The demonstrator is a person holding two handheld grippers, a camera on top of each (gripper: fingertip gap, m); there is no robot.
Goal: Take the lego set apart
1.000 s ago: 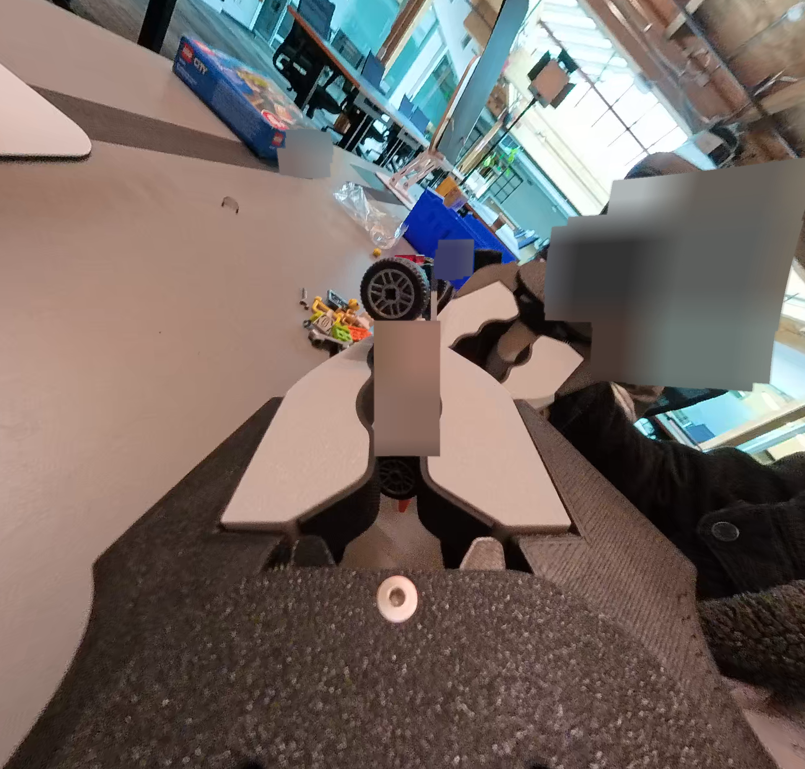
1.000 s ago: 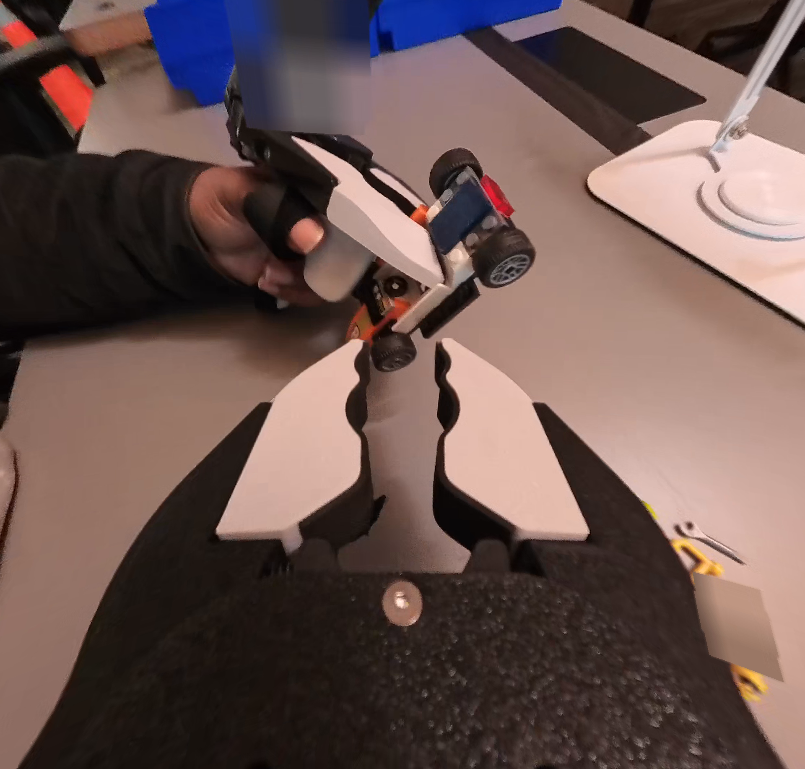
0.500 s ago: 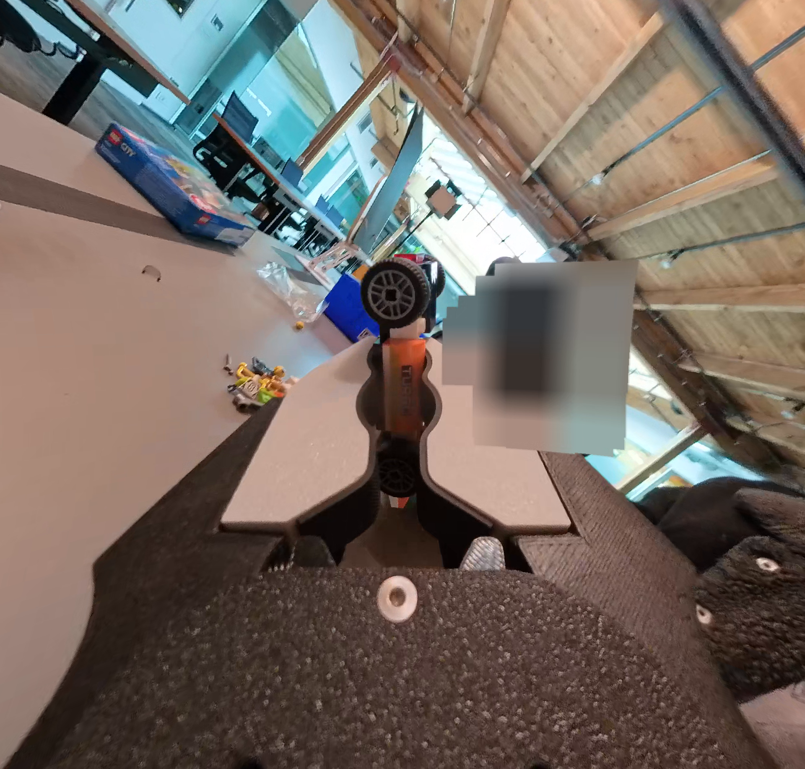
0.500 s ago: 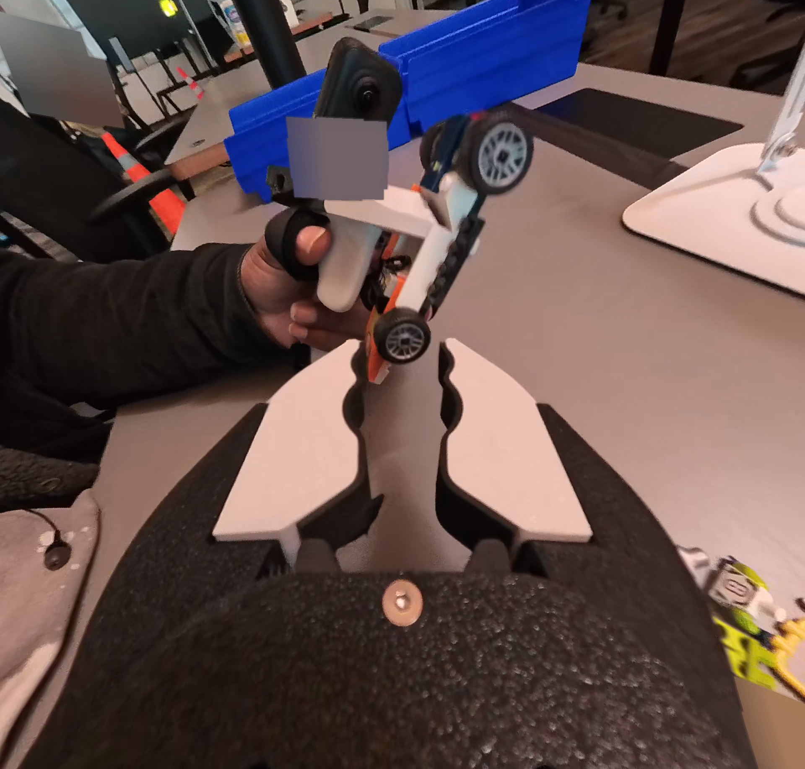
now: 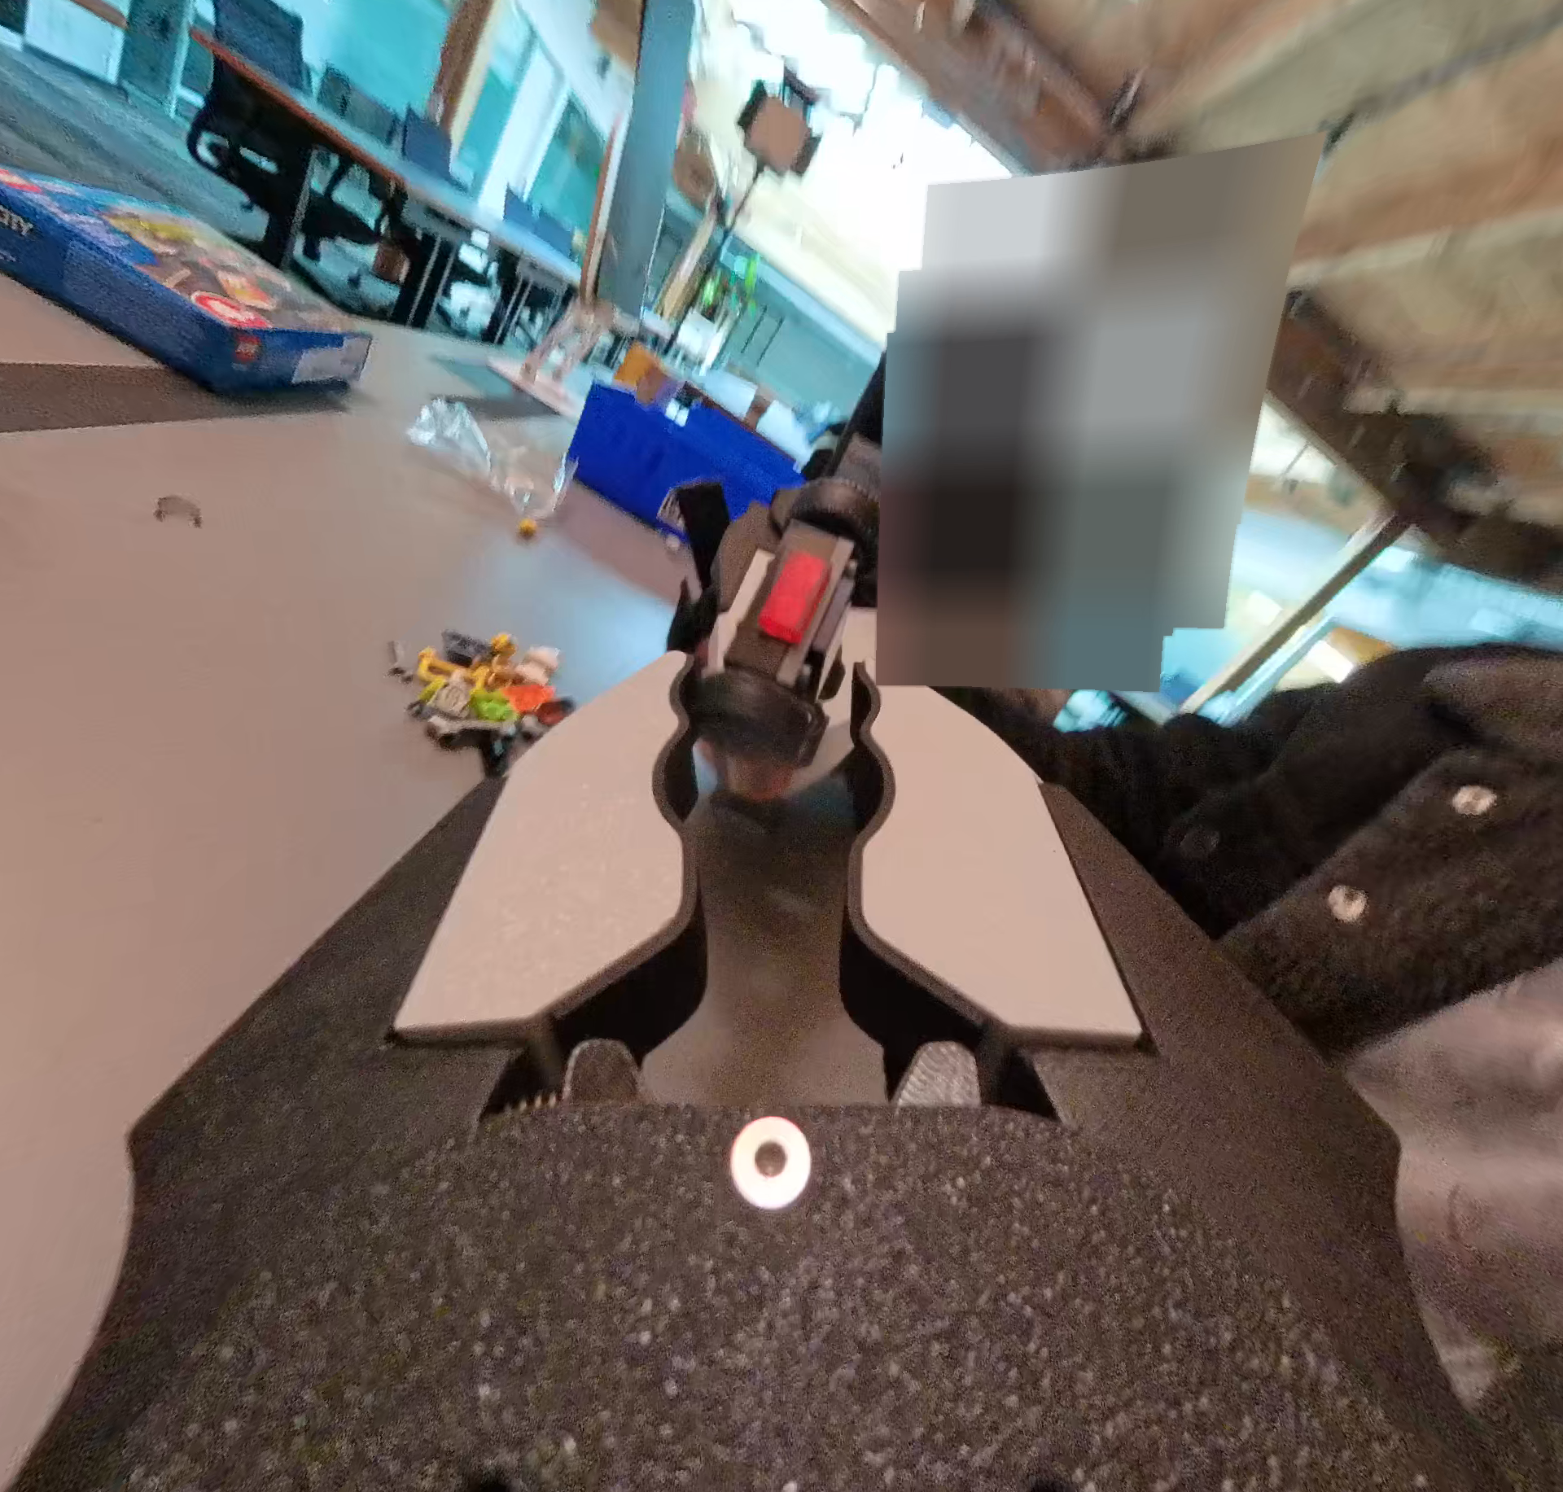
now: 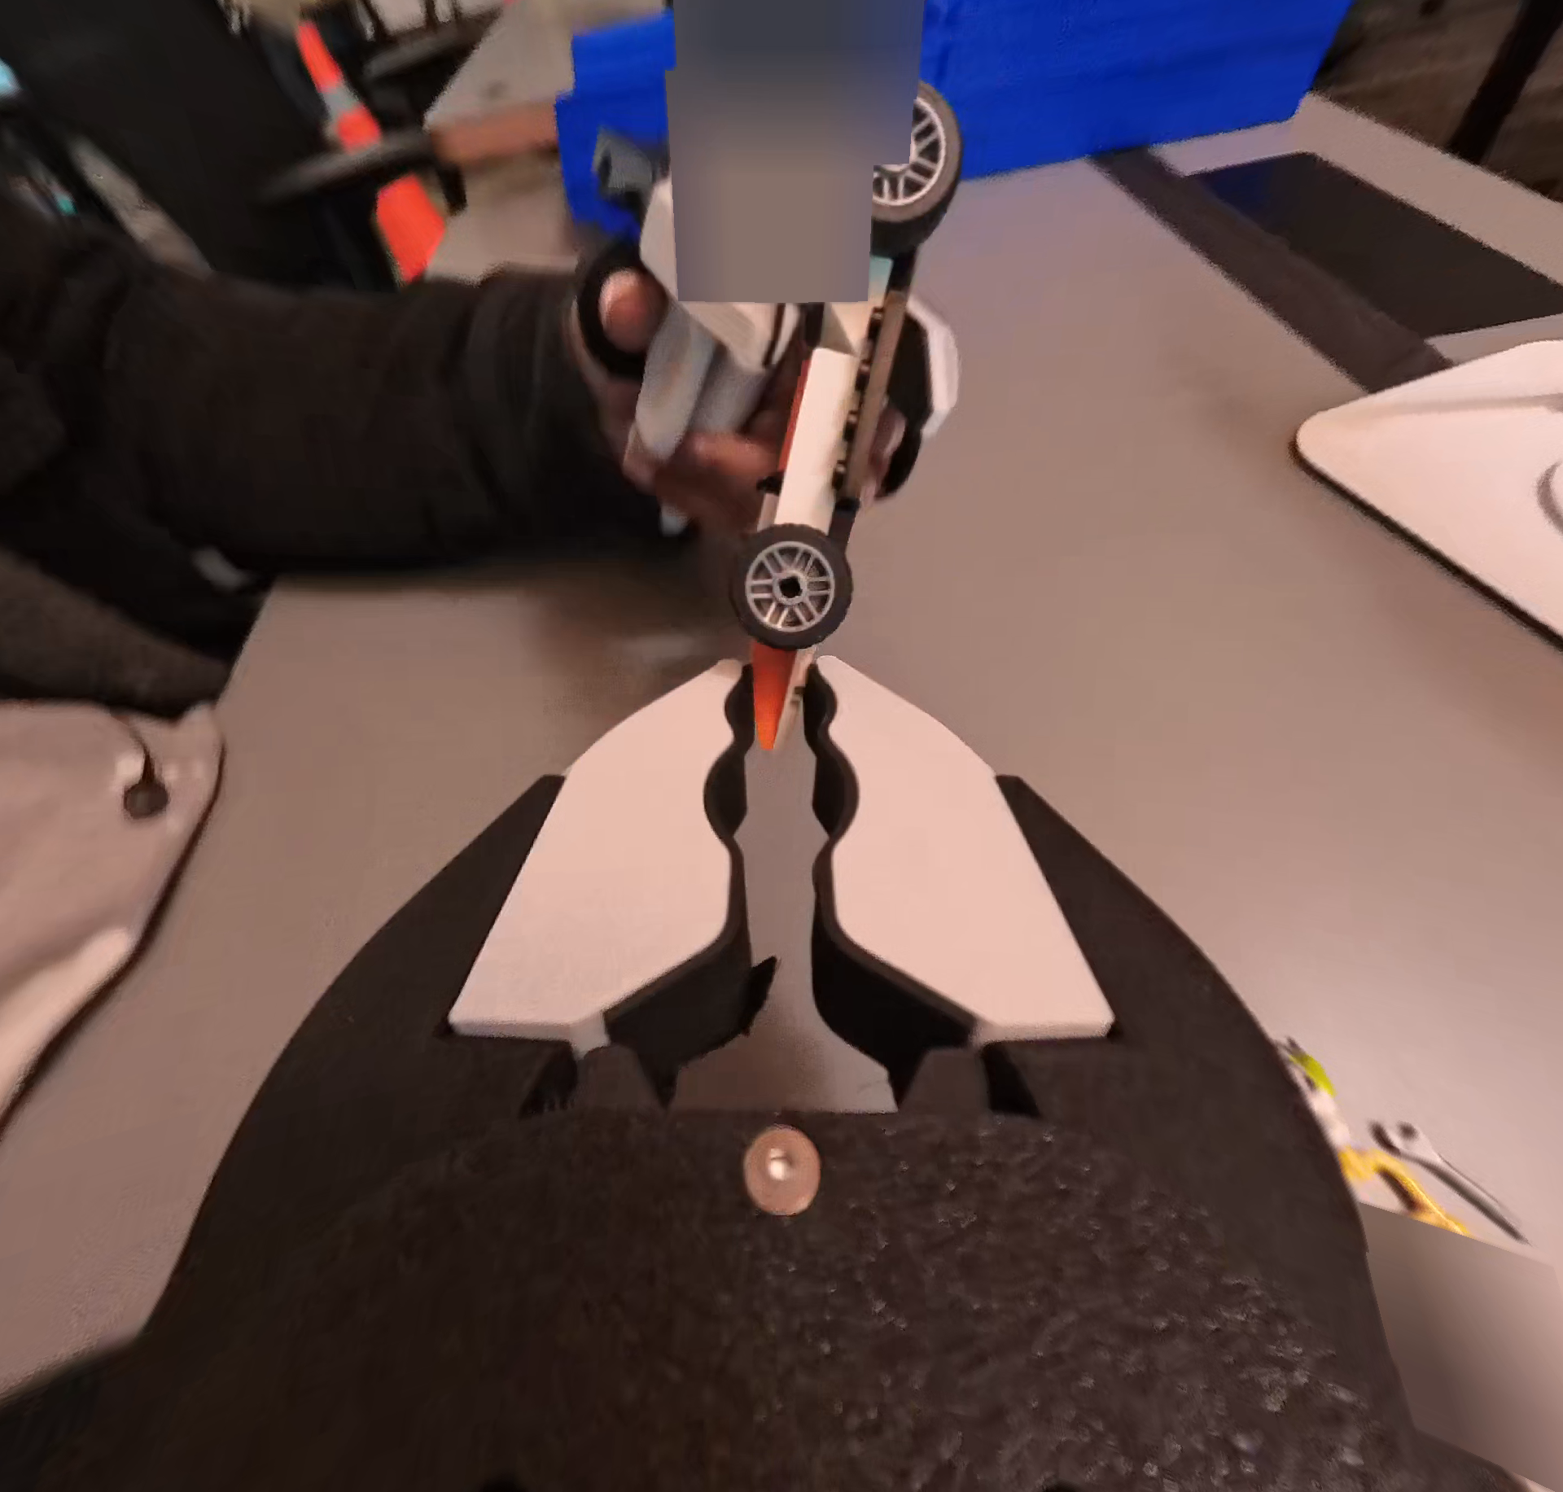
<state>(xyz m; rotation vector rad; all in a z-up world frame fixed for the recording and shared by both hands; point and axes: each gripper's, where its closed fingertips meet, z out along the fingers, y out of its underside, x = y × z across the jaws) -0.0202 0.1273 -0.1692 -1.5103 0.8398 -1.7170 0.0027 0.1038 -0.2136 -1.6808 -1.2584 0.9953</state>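
Note:
The lego car [image 6: 825,428], white and orange with grey-spoked wheels, hangs nose-down above the grey table [image 6: 1099,606]. My right gripper [image 6: 776,673] is shut on its orange nose tip. My left gripper [image 5: 770,682] has the car's rear end [image 5: 791,606], with a red piece and a black tyre, between its fingertips. Its jaws stand fairly wide apart. In the right wrist view the left gripper's white fingers [image 6: 702,377] flank the car's middle, with a hand behind them.
A pile of loose lego pieces [image 5: 482,690] lies on the table left of my left gripper and shows by my right gripper [image 6: 1387,1172]. A blue lego box [image 5: 169,284], a plastic bag [image 5: 482,445], a blue bin [image 6: 1142,56] and a white lamp base [image 6: 1438,470] stand around. Some 6 cm of space lies between my two pairs of fingers.
My right gripper has moved up to the car and closed on its orange nose. My left gripper's jaws have widened, and the car now sits at their tips, not deep between them.

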